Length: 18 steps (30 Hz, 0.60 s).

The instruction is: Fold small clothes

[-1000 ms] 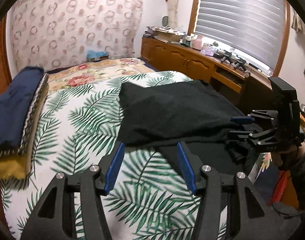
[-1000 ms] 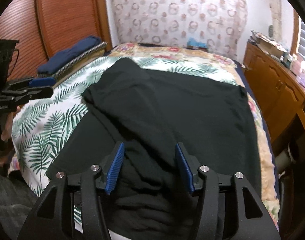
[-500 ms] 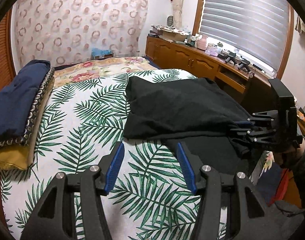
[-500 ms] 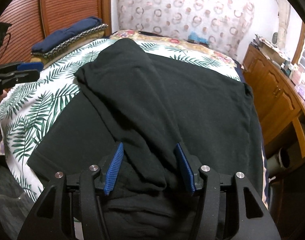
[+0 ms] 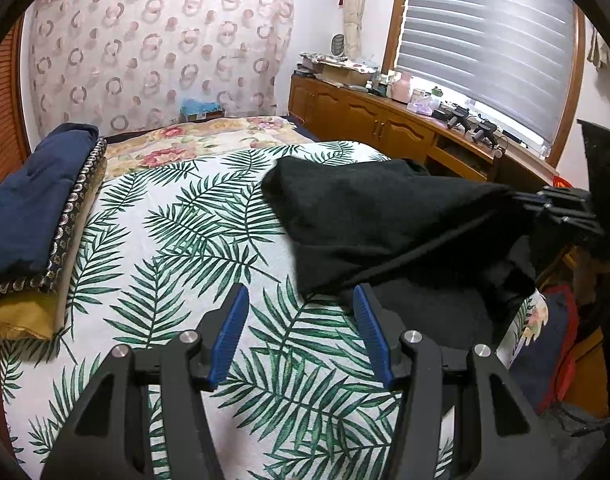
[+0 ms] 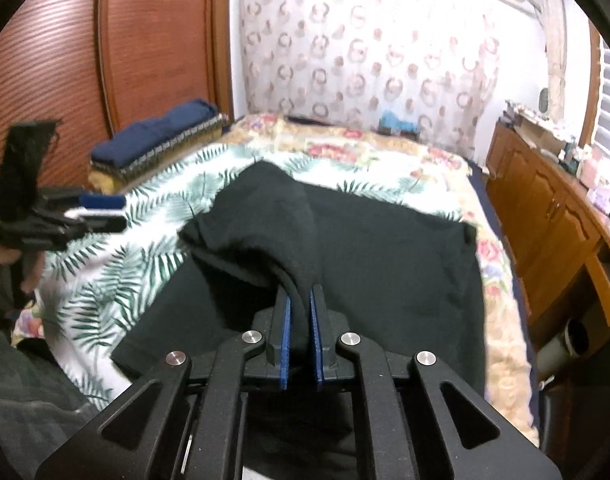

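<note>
Across the bed (image 5: 177, 216), right gripper (image 6: 301, 320) has just clamped the shirt (image 6: 385, 264) fold; left gripper (image 5: 301, 332), jaws open and empty, should take an edge next.

A lived-in home bedroom. Wide bed (image 5: 153, 240) under a white spread printed with green palm fronds, a floral quilt (image 5: 209, 140) beyond it. Folded bedding stacked along one side: navy blanket (image 5: 33, 200) over a yellow cushion (image 5: 21, 312). Sheer curtain (image 5: 157, 52) with a ring pattern across the far wall. Slatted blind (image 5: 489, 36) over a window. Low wooden cabinets (image 5: 369, 128) below it, top cluttered with boxes, jars and small household odds and ends. Reddish ribbed wardrobe doors (image 6: 145, 48) beside the bed.
</note>
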Each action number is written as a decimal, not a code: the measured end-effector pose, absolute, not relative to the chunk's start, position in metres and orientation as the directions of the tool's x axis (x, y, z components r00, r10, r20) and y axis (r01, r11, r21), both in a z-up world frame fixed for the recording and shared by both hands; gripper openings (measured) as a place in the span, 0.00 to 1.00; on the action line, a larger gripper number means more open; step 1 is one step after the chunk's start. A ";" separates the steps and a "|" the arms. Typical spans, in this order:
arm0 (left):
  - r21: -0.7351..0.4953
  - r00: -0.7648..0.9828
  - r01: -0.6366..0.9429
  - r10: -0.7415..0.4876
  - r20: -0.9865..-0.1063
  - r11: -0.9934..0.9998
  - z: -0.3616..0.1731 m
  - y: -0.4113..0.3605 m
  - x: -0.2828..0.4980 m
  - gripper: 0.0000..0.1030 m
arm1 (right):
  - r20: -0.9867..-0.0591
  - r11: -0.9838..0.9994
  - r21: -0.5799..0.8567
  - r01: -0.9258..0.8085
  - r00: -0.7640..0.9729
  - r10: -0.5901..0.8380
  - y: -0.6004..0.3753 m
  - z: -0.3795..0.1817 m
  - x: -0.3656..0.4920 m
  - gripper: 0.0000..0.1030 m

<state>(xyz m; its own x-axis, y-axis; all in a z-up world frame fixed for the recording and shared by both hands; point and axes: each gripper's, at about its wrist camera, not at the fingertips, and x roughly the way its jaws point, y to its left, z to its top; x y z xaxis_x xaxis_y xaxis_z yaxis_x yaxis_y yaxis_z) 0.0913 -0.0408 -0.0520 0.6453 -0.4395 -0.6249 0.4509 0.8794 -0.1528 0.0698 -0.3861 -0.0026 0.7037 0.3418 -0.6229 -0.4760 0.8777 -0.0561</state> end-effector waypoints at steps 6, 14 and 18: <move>-0.146 0.644 0.468 -0.450 -0.619 0.871 -0.050 -0.048 0.088 0.52 | -0.642 0.902 -0.115 -0.416 0.724 0.253 -0.410 0.001 0.057 0.06; -0.135 0.639 0.469 -0.441 -0.630 0.873 -0.053 -0.053 0.089 0.52 | -0.728 0.938 -0.076 -0.339 0.661 0.180 -0.436 -0.046 0.074 0.08; -0.136 0.640 0.468 -0.441 -0.629 0.873 -0.054 -0.053 0.089 0.52 | -0.726 0.945 -0.085 -0.316 0.670 0.159 -0.437 -0.044 0.078 0.22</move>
<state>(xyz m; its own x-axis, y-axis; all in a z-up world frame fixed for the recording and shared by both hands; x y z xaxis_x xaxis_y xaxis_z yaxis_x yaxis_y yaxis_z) 0.0893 -0.0533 -0.0536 0.6403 -0.4412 -0.6287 0.4684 0.8730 -0.1356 0.0777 -0.4367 -0.0444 0.6695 0.1586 -0.7256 -0.3159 0.9450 -0.0849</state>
